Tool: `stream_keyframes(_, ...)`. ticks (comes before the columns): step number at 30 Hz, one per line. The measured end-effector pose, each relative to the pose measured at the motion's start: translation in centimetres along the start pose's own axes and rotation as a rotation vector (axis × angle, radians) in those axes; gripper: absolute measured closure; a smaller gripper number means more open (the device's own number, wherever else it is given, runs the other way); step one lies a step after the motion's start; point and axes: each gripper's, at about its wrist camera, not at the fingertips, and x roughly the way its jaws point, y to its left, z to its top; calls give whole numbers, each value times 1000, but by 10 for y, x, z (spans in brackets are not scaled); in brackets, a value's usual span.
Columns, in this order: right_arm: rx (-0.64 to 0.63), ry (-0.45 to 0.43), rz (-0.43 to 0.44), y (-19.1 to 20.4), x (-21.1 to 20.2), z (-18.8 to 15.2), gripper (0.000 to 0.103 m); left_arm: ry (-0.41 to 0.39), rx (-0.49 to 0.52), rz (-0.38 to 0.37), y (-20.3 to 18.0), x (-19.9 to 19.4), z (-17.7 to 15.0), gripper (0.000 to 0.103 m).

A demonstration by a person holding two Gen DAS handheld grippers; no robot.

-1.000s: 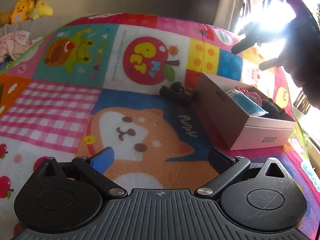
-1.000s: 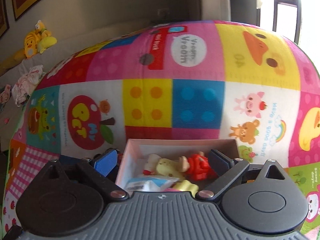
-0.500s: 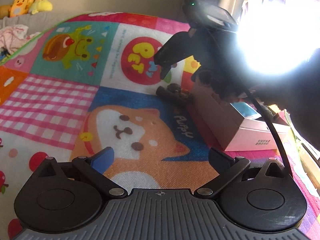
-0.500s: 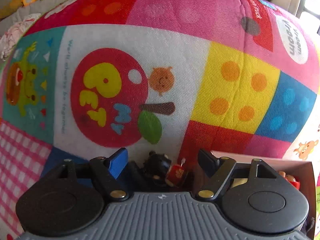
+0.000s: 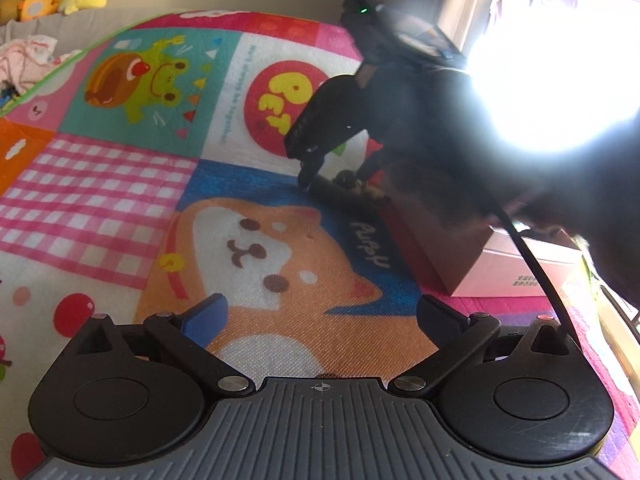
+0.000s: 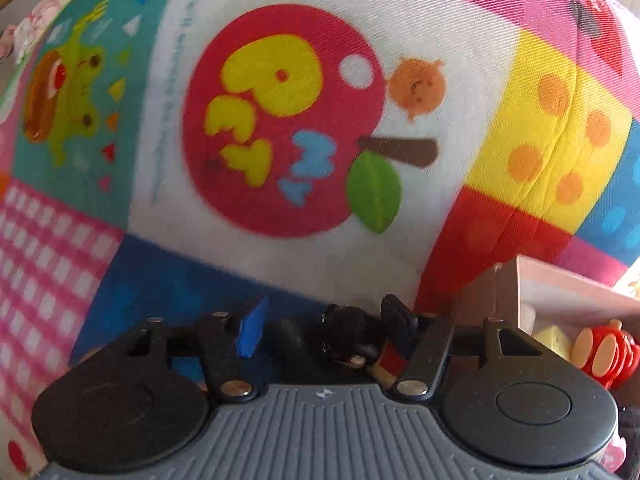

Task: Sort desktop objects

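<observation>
bright cartoon play mat (image 5: 120, 184) (window glare at right).

Support surface: a padded play mat (image 5: 248, 184) printed in bright cartoon panels — frog, red apple, puppy face, pink gingham, yellow and blue dotted blocks. Lying directly on it: a small black figurine (image 6: 352, 336) on the blue panel, just beside an open pink cardboard box (image 5: 520, 268) at the right.
</observation>
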Motion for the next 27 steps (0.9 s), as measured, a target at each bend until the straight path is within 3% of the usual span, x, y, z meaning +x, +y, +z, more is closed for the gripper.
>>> stream_keyframes(5,-76,52,118,8,-33,-42,42,36,13,-37,-1,1,-1,0)
stream_keyframes(9,-107,156,286,6,-58,-83,43,54,70,-91,-8,-1,-6,0)
stream_keyframes(14,-107,125,333,-6,-102,-130,43,70,160,-157,-21,-4,-13,0)
stream_keyframes(18,-13,-65,348,-24,-142,-154,40,77,159,-160,-22,-3,-14,0)
stream_keyframes(22,65,-260,295,-52,-169,-191,16,93,156,-140,-24,1,-14,0)
stream_keyframes(27,82,-393,67,-65,-164,-250,1,105,191,-87,-32,4,-15,0)
